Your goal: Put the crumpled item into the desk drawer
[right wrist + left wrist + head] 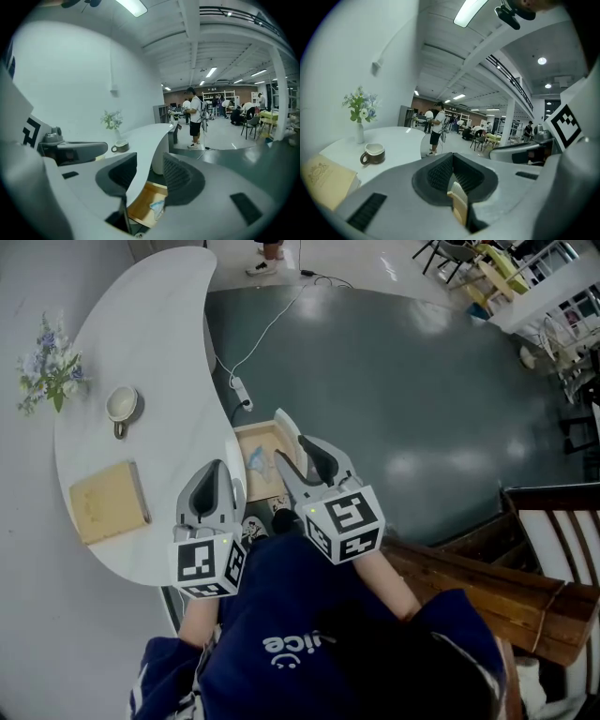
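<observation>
in the head view the desk drawer (246,437) stands pulled open under the edge of the white desk (159,343), and the crumpled item (258,461), pale blue, lies inside it on the wooden bottom, toward the drawer's 9 o'clock side. the right gripper (292,427) hangs over the drawer, released, its 2 jaws well apart; in the right gripper view the drawer (140,199) and the crumpled item (157,206) show down between them, apart from both pads. the left gripper (215,468) sits at 8 o'clock of the drawer, over the desk's edge, clenched with nothing between its jaws, only a thin slit left in the left gripper view with a pale wooden edge behind it. on the desk, a cup (122,405) stands at 11 o'clock of the left gripper, flowers (47,367) at 10 o'clock of the cup, and a wooden board (108,502) at 9 o'clock of the left gripper.
</observation>
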`<state>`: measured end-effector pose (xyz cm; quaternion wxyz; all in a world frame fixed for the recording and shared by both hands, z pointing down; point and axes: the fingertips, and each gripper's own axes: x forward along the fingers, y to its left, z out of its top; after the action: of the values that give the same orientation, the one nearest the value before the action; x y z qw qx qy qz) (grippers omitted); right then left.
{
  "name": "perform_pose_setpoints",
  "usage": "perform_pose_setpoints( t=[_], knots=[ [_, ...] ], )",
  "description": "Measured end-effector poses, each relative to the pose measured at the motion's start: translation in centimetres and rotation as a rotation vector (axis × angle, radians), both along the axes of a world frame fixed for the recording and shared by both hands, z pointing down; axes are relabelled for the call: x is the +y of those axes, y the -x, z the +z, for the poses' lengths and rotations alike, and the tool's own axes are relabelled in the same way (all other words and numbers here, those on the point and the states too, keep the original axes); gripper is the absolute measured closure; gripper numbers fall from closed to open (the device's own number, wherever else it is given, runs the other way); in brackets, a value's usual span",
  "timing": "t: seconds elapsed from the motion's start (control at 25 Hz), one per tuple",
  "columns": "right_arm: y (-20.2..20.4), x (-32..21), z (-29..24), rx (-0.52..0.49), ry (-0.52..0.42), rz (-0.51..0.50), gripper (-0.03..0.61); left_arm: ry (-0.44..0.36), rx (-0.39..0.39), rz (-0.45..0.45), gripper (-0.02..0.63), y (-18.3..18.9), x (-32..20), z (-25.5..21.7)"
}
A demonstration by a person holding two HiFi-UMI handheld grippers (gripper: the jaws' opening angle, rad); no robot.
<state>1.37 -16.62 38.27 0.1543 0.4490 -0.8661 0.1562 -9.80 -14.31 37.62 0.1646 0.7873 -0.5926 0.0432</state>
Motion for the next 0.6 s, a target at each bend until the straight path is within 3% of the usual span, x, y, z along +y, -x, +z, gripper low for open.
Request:
perform_pose_setpoints(
  t=[0.2,0.44,0.6],
  knots=[
    [-0.2,0.2,-1.1,-0.046,-0.037,0.012,0.483,-0.050,-0.044,0.015,0.609,-0.7,0.3,-1.5],
    [0.2,0.6,-1.5,-0.092,-0.028,0.015,0.568,-0.048,-0.033,0.011,0.609,-0.7,0.8,-1.8],
    [0.2,0.7,-1.7,-0.109,-0.035,0.012,0.571,-0.053,-0.035,0.005,0.609,-0.6,0.9,-2.0]
  ],
)
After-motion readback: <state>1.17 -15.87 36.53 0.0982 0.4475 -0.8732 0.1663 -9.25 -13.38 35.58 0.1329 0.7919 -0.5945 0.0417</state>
